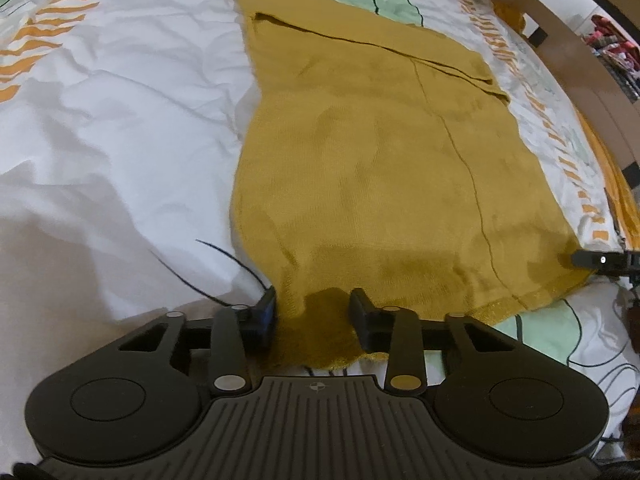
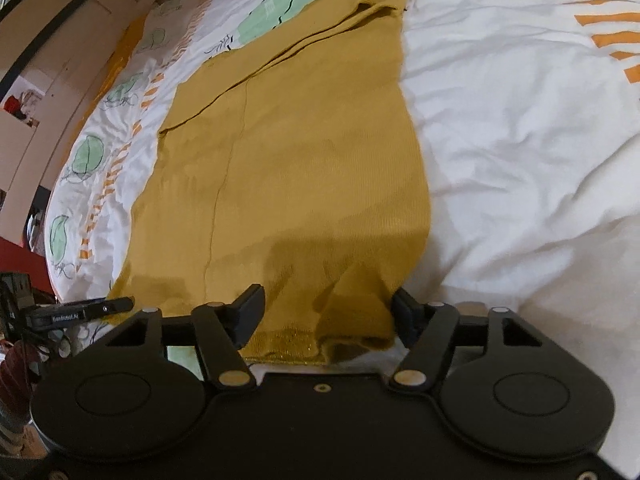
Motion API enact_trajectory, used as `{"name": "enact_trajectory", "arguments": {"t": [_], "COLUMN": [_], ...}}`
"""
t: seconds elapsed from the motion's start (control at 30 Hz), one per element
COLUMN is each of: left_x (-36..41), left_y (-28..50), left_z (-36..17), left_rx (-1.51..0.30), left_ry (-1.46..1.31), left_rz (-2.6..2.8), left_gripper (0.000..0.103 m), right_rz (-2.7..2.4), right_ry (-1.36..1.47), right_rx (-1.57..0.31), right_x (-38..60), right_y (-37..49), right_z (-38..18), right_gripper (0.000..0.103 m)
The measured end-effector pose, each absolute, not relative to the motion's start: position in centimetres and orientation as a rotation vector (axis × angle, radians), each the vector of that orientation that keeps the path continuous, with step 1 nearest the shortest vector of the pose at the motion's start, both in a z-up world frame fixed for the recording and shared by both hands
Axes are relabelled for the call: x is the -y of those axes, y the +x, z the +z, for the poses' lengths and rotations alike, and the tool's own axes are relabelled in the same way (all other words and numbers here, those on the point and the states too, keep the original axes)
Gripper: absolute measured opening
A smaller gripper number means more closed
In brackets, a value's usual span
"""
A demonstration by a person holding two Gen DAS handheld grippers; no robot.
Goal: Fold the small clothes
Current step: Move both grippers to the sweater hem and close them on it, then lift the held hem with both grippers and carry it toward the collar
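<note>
On the bedspread [image 1: 120, 120], "GenRobot.AI" marks the left claw [image 2: 80, 312].

Left claw [image 1: 314, 314] held low, fingers spread wide, level and pointing forward, right claw [image 2: 326, 312] likewise low, fingers parted wide, both claws side by side, each one's tip visible in the other's view

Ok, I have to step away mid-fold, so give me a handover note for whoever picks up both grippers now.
Left gripper: open, straddling the near hem's left corner.
Right gripper: open, straddling the hem's right corner.
Mustard garment: flat on the white bedspread, sides and sleeves already folded in.
Left: close on both corners, carry the hem toward the far end, then tidy.
</note>
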State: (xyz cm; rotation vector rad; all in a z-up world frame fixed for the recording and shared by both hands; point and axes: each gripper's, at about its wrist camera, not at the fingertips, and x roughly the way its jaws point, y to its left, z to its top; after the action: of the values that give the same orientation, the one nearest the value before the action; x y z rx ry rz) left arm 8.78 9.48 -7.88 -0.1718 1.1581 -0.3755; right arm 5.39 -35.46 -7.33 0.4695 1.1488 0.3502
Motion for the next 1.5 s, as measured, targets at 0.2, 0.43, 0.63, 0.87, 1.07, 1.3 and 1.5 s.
{"name": "enact_trajectory", "arguments": {"t": [0.2,0.43,0.63,0.87,1.07,1.3,1.5], "left_x": [-9.9,-10.1,-9.9,-9.7,-9.9,-10.0,-10.3], "left_y": [8.5,8.2,8.5,8.8,8.8,8.5,7.9], "left_z": [-7.7,-7.6,-7.8,-8.1,-8.2,-8.0,-7.2], "left_rx": [-1.129,-1.101,-1.111,-1.13,-1.128,-1.107,-1.044], "left_ry": [-0.198,-0.209,-0.196,-0.197,-0.204,-0.216,-0.248], "left_rz": [-0.346,-0.328,-0.323,-0.319,-0.322,-0.322,-0.308], "left_gripper": [0.02,0.014,0.014,0.015,0.015,0.013,0.01], "right_rz": [0.384,0.383,0.36,0.362,0.412,0.347,0.33], "right_ry": [0.465,0.434,0.444,0.536,0.62,0.588,0.607], "right_rx": [-1.171,-1.156,-1.176,-1.184,-1.144,-1.13,-1.042], "right_x": [35.6,35.1,34.9,35.2,35.4,35.4,36.0], "right_y": [4.8,4.3,4.5,5.1,5.1,4.5,3.6], "right_z": [-7.5,-7.7,-8.0,-9.0,-9.1,-8.8,-7.9], "right_gripper": [0.035,0.028,0.027,0.037,0.06,0.023,0.014]}}
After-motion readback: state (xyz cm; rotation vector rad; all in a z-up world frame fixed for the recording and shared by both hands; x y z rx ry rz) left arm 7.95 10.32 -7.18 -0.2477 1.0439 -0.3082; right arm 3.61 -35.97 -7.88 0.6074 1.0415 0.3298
